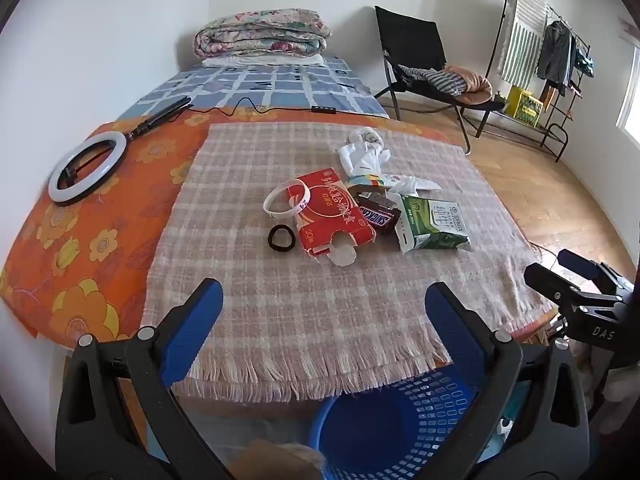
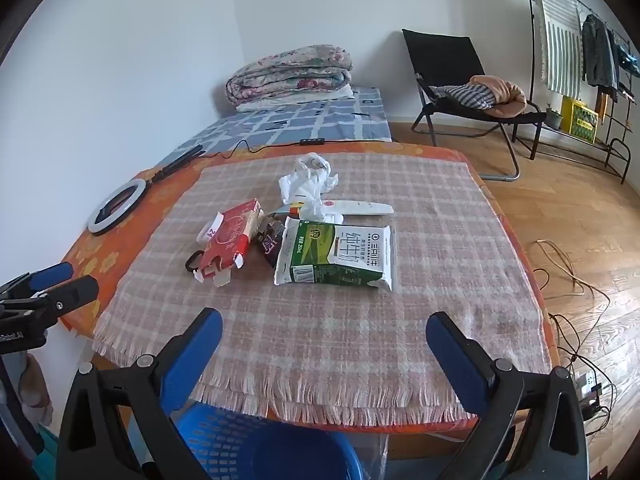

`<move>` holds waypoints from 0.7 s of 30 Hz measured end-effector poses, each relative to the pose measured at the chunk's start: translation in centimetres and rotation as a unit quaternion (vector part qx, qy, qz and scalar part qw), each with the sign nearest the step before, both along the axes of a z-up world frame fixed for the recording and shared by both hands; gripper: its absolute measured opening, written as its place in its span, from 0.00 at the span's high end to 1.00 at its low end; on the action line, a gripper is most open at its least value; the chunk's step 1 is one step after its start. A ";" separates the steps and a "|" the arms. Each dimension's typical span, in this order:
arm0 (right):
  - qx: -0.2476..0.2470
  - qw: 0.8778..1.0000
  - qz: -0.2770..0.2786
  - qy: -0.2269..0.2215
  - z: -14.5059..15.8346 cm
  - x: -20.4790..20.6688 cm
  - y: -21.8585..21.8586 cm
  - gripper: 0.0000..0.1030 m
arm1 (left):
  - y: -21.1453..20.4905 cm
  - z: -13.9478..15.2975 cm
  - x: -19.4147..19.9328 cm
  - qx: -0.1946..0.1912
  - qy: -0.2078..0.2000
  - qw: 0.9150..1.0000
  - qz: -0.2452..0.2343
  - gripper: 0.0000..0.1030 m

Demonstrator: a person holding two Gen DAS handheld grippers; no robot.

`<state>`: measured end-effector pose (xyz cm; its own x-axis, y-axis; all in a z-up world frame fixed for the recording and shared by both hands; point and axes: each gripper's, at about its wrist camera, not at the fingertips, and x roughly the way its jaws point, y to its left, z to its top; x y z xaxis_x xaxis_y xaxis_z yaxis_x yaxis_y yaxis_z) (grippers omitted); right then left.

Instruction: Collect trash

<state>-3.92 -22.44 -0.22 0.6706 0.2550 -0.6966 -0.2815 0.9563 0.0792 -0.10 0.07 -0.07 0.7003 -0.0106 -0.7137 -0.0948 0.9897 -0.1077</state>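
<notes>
Table (image 1: 100, 216) under orange floral cloth, pink plaid mat (image 1: 320, 300) on top. Trash mid-mat: red carton (image 1: 336, 216), Snickers wrapper (image 1: 380, 214), green milk carton (image 2: 340, 254), crumpled white bag (image 2: 306, 184). Blue basket (image 1: 400, 428) below near edge. Bed (image 1: 272, 84) far, folding chair (image 2: 452, 80) and clothes rack (image 2: 580, 60) far right. Left gripper (image 1: 324, 300) spread wide, holding nothing; right gripper (image 2: 324, 328) likewise. Left view alone shows white wristband (image 1: 286, 200) fully; right view alone shows floor cables (image 2: 572, 272).

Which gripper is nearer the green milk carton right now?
Right. The right gripper faces the green milk carton almost straight ahead; the left gripper sits further left, with the carton off to its right.
</notes>
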 end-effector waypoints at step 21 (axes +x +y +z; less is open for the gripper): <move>-0.003 1.000 0.007 -0.008 0.6 -0.7 0.5 0.00 | 0.1 0.8 -1.4 -0.001 -0.005 1.000 -0.001 0.00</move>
